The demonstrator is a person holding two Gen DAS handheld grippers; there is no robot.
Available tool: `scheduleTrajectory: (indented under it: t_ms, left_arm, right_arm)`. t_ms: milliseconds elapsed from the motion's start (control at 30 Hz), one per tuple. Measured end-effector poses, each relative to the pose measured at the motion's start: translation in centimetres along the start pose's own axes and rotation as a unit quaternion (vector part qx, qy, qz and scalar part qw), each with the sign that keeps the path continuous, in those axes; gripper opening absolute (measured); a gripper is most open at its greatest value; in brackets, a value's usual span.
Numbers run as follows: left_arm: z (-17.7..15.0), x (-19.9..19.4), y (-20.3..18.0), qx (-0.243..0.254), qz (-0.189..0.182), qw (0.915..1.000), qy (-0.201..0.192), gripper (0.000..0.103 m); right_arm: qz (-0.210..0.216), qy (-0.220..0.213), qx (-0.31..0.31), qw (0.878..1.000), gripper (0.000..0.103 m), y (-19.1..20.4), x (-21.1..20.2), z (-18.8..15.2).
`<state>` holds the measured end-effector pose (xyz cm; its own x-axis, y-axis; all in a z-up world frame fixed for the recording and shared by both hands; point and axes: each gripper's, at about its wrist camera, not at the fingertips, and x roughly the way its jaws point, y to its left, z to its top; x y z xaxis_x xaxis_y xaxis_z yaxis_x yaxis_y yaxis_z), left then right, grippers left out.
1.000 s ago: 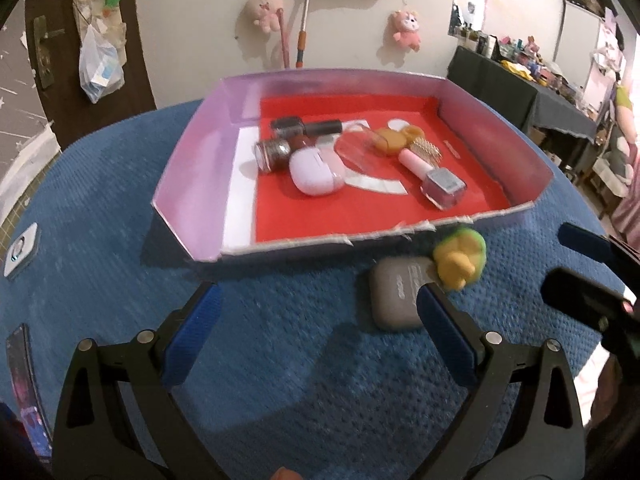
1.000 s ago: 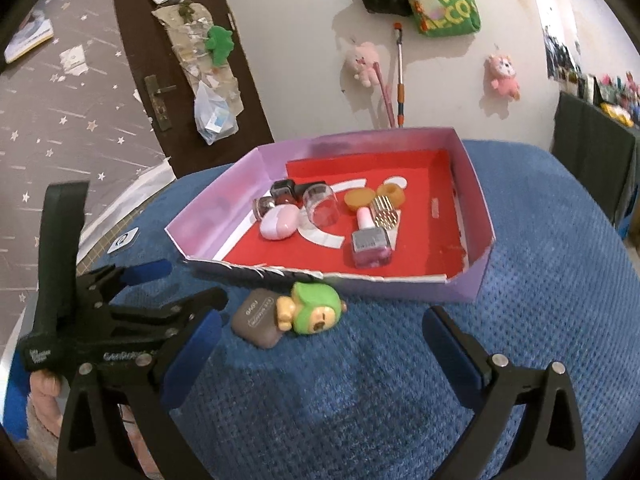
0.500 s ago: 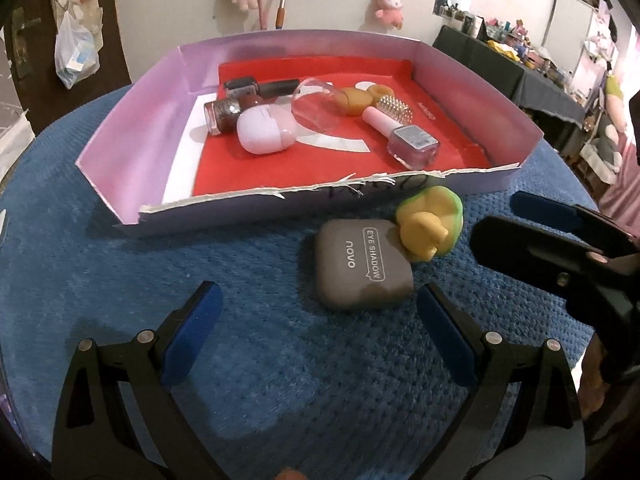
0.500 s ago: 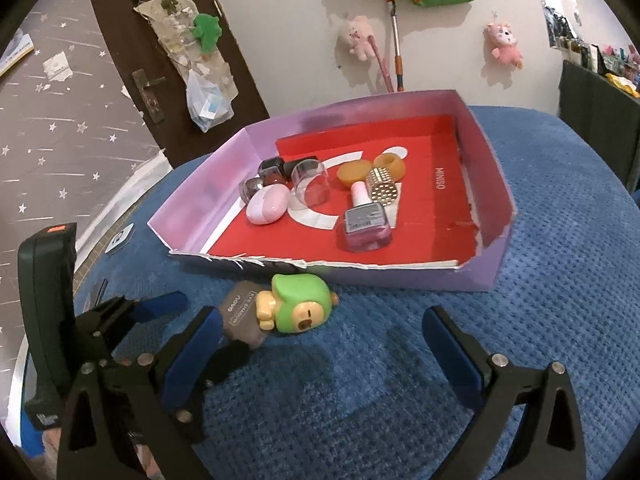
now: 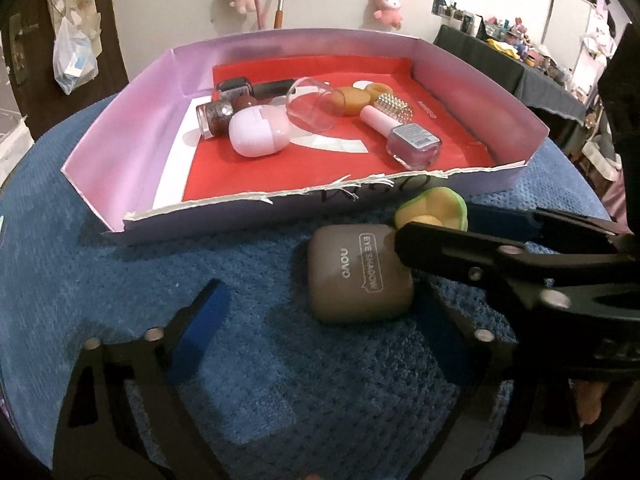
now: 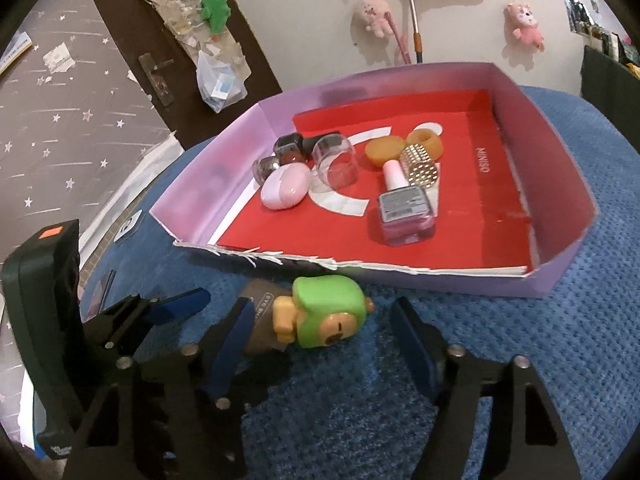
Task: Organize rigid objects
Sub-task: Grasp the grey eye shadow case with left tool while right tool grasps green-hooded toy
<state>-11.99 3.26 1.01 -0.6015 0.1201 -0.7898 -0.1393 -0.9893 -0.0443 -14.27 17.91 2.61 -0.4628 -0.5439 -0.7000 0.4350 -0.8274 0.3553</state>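
A grey eye-shadow case point(image 5: 358, 274) lies on the blue cloth in front of the purple tray point(image 5: 120, 148). A green and yellow toy figure point(image 5: 434, 208) lies against its far right side. My left gripper point(image 5: 320, 320) is open and low, with the case between its fingers. My right gripper point(image 6: 324, 340) is open around the toy figure point(image 6: 324, 316), and the case point(image 6: 256, 312) is partly hidden behind its left finger. In the left wrist view the right gripper point(image 5: 460, 232) crosses in from the right.
The tray point(image 6: 560, 184) holds a pink nail polish bottle point(image 6: 404, 212), a pink egg-shaped case point(image 6: 286, 186), a clear cup point(image 6: 334, 162), dark polish bottles point(image 6: 286, 148) and amber round pieces point(image 6: 384, 150). A door and wall stand behind.
Both grippers have moved forward and down toward the case and toy. The right gripper now straddles the toy, and the left gripper straddles the grey case.
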Motion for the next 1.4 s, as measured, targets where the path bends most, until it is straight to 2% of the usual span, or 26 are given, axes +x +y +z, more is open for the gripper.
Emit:
scheduleTrajectory:
  t_ms: [33,100,133,200,867,1400]
  left_arm:
    - [0.0,-0.1,0.0,0.001,-0.005,1.0,-0.002,0.082]
    - [0.1,-0.2,-0.1,0.001,-0.005,1.0,-0.007,0.069]
    - [0.1,-0.3,-0.2,0.003,-0.007,0.9999,-0.009,0.058]
    - [0.1,-0.4,-0.2,0.003,-0.009,0.9999,-0.011,0.049]
    - [0.3,-3.1,0.5,-0.001,-0.014,0.9991,-0.041,0.048]
    - [2.5,-4.6,0.7,0.005,-0.013,0.9971,-0.074,0.048]
  right_arm:
    - [0.001,0.003,0.0,1.0,0.062,0.1,0.2,0.0]
    - [-0.004,0.004,0.0,1.0,0.057,0.0,0.4,0.0]
    - [-0.002,0.004,0.003,1.0,0.057,-0.2,0.4,0.0]
    - [0.005,0.004,0.013,1.0,0.057,-0.5,0.2,-0.1]
    - [0.019,-0.031,0.021,0.999,0.056,0.0,-3.5,-0.3]
    - [0.019,-0.047,0.006,0.999,0.056,0.9,-4.6,0.6]
